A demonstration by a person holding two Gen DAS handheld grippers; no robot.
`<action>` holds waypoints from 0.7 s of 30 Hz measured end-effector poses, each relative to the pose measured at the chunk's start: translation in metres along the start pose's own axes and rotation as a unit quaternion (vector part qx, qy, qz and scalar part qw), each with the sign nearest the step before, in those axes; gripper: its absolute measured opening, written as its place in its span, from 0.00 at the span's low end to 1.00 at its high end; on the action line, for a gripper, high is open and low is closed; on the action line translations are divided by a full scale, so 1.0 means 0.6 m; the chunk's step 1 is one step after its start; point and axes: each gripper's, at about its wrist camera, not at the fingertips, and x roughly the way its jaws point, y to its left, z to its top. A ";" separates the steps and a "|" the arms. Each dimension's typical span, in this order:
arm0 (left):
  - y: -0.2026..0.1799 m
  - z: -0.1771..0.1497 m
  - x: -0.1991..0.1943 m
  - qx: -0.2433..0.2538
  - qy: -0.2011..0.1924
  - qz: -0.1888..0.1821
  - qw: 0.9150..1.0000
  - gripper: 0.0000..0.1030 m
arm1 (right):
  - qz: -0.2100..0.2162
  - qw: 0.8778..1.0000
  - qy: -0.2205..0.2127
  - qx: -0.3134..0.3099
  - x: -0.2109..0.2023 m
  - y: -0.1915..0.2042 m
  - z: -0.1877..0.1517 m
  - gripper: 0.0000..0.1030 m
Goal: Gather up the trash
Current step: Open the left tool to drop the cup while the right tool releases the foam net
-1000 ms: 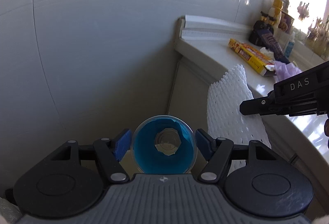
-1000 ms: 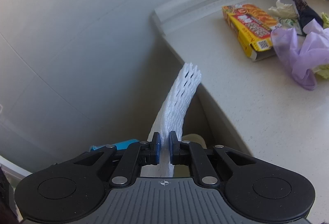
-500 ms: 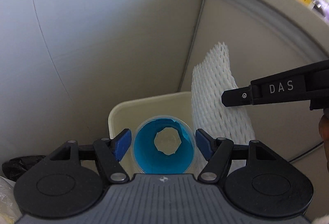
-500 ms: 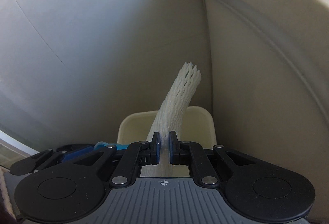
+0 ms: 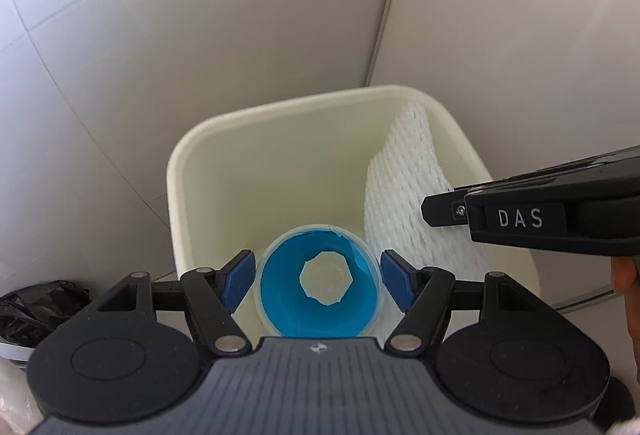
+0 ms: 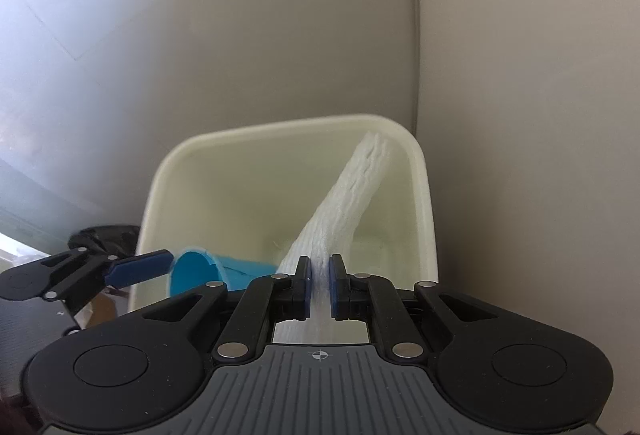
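Observation:
My left gripper (image 5: 318, 285) is shut on a clear plastic cup with a blue inside (image 5: 318, 285), its mouth facing the camera, held over the near rim of a cream trash bin (image 5: 256, 159). My right gripper (image 6: 319, 285) is shut on a white foam net sleeve (image 6: 348, 195), whose free end reaches down inside the bin (image 6: 280, 171). In the left wrist view the sleeve (image 5: 404, 191) hangs in the bin's right side under the right gripper (image 5: 436, 213). In the right wrist view the cup (image 6: 200, 271) and left gripper (image 6: 160, 267) show at the left.
The bin stands in a corner between a grey tiled wall (image 5: 160, 35) and a beige cabinet side (image 5: 520, 35). A crumpled black plastic bag (image 5: 36, 309) lies on the floor left of the bin.
Both grippers have dropped below the counter and tilted down over the bin. The bin's opening now fills the middle of both views, and the sleeve's end has gone inside it.

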 end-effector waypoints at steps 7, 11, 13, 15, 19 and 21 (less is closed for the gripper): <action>0.000 0.012 0.027 0.009 0.022 -0.002 1.000 0.64 | 0.016 1.000 0.020 0.005 0.038 0.000 -0.005 0.10; -0.003 0.009 0.021 0.012 0.029 -0.001 1.000 0.64 | 0.017 0.999 0.027 0.002 0.046 -0.024 -0.001 0.10; -0.003 0.010 0.022 0.014 0.033 0.000 0.999 0.64 | 0.018 0.999 0.031 0.000 0.053 -0.024 -0.001 0.12; -0.007 0.018 0.025 0.016 0.035 0.001 0.999 0.65 | 0.018 0.999 0.036 0.000 0.056 -0.023 0.002 0.14; -0.013 0.032 0.030 0.013 0.038 0.005 0.999 0.67 | 0.018 0.999 0.040 0.004 0.056 -0.021 0.017 0.30; -0.019 0.035 0.032 0.014 0.037 0.005 0.999 0.71 | 0.014 0.999 0.036 0.004 0.053 -0.023 0.021 0.41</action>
